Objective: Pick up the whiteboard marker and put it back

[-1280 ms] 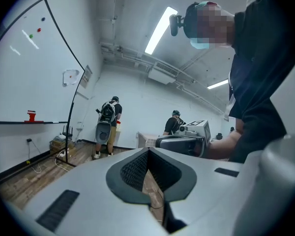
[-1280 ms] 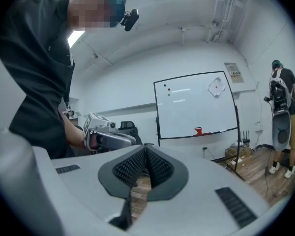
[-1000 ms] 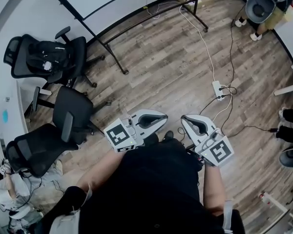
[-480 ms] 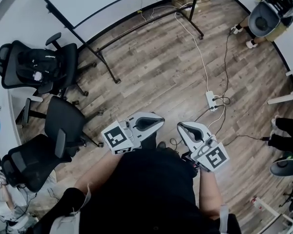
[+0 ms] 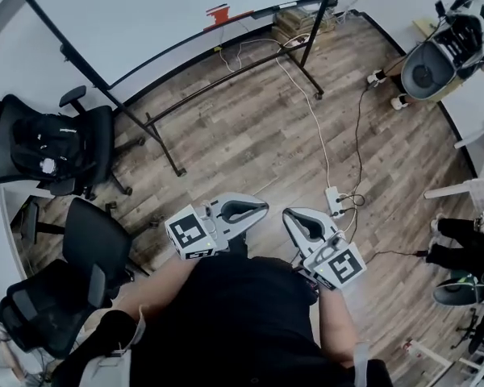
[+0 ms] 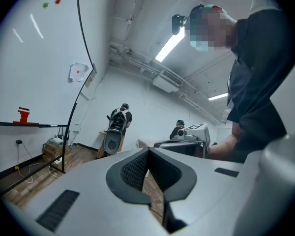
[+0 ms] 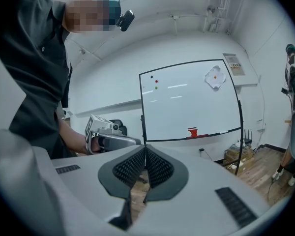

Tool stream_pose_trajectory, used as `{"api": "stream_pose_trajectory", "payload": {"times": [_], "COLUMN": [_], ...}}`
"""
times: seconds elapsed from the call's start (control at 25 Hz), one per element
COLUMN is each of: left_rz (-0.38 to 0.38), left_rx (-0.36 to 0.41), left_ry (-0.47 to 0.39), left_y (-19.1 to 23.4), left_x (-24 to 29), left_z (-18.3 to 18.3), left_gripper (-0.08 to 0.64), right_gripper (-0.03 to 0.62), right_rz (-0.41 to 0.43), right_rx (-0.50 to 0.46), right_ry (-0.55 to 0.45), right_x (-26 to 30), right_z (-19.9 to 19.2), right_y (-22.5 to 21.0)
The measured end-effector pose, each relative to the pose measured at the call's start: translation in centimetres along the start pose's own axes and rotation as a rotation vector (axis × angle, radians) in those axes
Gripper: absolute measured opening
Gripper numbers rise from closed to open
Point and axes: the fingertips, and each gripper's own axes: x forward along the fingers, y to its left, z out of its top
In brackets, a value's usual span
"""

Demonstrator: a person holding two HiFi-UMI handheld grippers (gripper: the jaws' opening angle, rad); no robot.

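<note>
Holding both tools close to a dark-shirted torso [image 5: 250, 313] that hides the forearms, the person has the left hand-held gripper [image 5: 266, 206] and the right hand-held gripper [image 5: 285, 214] shut tip to tip on nothing. The whiteboard [image 5: 145, 14] stands well ahead, its top cut off. A red object [image 5: 219, 12] sits on its tray; whether the whiteboard marker lies beside it is too small to tell.

Whiteboard [image 5: 145, 14] cut off above; red item [image 5: 219, 12] too small to tell.
</note>
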Motion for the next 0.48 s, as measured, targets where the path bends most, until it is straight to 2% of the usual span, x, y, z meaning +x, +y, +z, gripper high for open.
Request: {"api": "stream_pose_trajectory", "payload": {"times": [0.2,0.48], "left_rz": [-0.041,-0.066], "left_rx": [-0.016,-0.063], "left_ry": [0.005,0.027], "left_y": [4.1,7.7], "left_x": [-0.1,1.5], "left_z": [-0.1,-1.1], "left_gripper": [0.012,0.012], "right_gripper": [0.020,0.020], "right_rz": [-0.046,-0.084], "right_rx": [0.005,0.039], "right_ry": [-0.028,0.019], "right_x": [3.5,4.7], "right_z": [1.3,-0.7], "right_y": [-2.5,-6.7]}}
